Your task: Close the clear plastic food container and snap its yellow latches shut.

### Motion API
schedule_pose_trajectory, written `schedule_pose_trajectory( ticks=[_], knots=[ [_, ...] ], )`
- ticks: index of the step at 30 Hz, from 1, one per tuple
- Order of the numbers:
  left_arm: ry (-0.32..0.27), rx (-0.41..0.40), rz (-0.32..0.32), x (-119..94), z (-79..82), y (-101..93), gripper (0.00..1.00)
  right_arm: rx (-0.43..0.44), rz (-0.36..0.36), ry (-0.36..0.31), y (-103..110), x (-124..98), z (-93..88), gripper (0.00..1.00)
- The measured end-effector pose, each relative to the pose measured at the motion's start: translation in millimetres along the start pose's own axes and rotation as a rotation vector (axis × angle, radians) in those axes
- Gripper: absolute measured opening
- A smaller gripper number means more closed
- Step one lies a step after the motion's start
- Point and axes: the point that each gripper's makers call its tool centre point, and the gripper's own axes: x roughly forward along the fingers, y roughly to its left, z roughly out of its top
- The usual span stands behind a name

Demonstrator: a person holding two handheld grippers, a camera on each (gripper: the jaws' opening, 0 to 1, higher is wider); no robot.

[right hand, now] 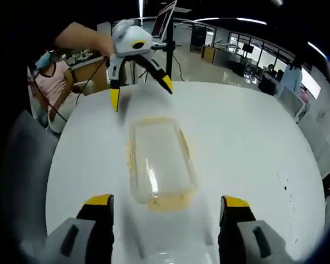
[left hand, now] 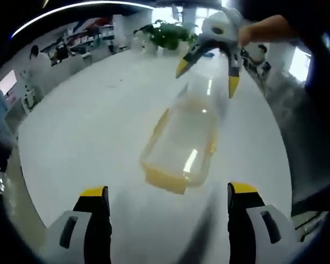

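Yellow-tipped jaws of the left gripper [left hand: 168, 192] sit closest in the left gripper view, spread wide, holding nothing. Bench [left hand: 88, 126] white, round-edged, carries one clear plastic food container [left hand: 184, 140] near its middle, well in from every edge. Container lid looks down already; yellow latches [left hand: 165, 180] at the short ends, can't tell if snapped, blurry. Long axis runs straight from one gripper to the other, so each faces a short end. Right gripper [left hand: 208, 69] hangs over the far end in that view, jaws released, empty. In the right gripper view the container [right hand: 158, 165] lies dead ahead between the right gripper [right hand: 165, 206] jaws, near latch [right hand: 166, 202] just beyond them; left gripper [right hand: 140, 88] above the far end. Both about equally near; next likely each presses its own end latch
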Motion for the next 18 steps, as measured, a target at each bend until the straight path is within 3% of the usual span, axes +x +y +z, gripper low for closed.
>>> schedule_pose_trajectory(
  ticks=[4,7,13,15,18],
  knots=[
    [0.032,0.043,-0.033,6,-1.3,2.6,0.79,-0.040,0.032,0.042,2,7,-10.0,0.67],
    [0.016,0.053,-0.064,7,3.6,7.7,0.76,-0.056,0.051,0.063,5,10,-15.0,0.65],
    [0.070,0.196,-0.187,14,-4.9,-8.9,0.74,-0.134,0.087,0.083,6,17,-18.2,0.56],
    [0.090,0.259,-0.161,20,-9.3,-6.5,0.70,-0.140,0.096,0.103,4,21,-20.8,0.55],
    [0.099,0.245,-0.156,25,-12.3,-5.6,0.61,-0.188,0.107,0.130,2,26,-24.6,0.51]
  ],
)
